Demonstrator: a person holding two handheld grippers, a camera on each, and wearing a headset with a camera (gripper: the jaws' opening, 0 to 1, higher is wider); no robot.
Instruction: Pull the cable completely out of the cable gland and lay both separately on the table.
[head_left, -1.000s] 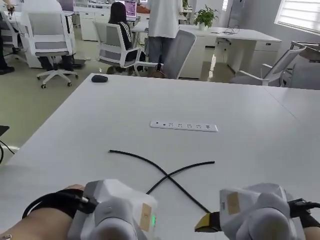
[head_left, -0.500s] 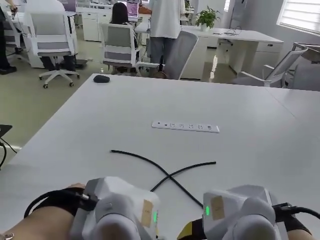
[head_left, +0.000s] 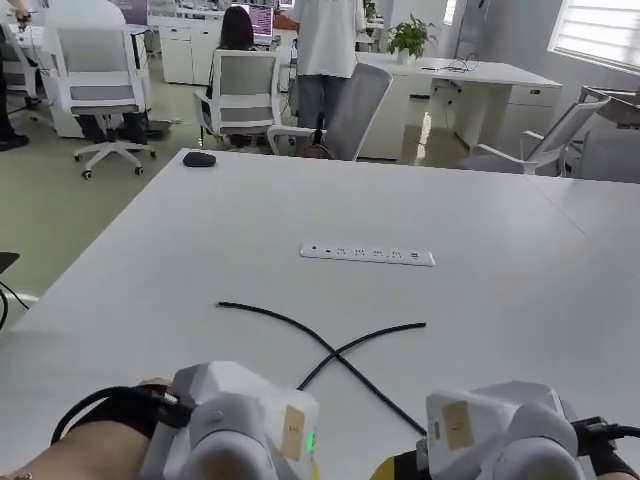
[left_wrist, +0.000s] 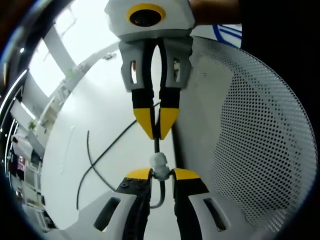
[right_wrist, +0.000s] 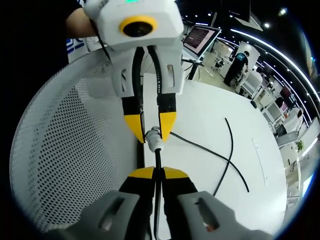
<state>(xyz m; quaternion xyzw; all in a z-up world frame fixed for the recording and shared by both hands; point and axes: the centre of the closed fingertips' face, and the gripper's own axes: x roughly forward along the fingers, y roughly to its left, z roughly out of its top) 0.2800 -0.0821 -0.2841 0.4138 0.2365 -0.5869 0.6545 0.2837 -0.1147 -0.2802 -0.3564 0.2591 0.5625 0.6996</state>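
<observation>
Left gripper (left_wrist: 161, 173) jaws clamp the cable gland (left_wrist: 160, 162); right gripper (right_wrist: 157, 173) jaws pinch the cable (right_wrist: 200, 145) beside it

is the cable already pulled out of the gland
No, in the left gripper view the black cable runs into the white gland and comes out below it, between the jaws of the left gripper.

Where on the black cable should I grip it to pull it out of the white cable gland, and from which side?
Grip the cable on its straight bare stretch close to the cable gland, coming from the side opposite the left gripper that clamps the gland, jaws across it. The right gripper looks shut there, so a pull should run straight along the gland.
</observation>
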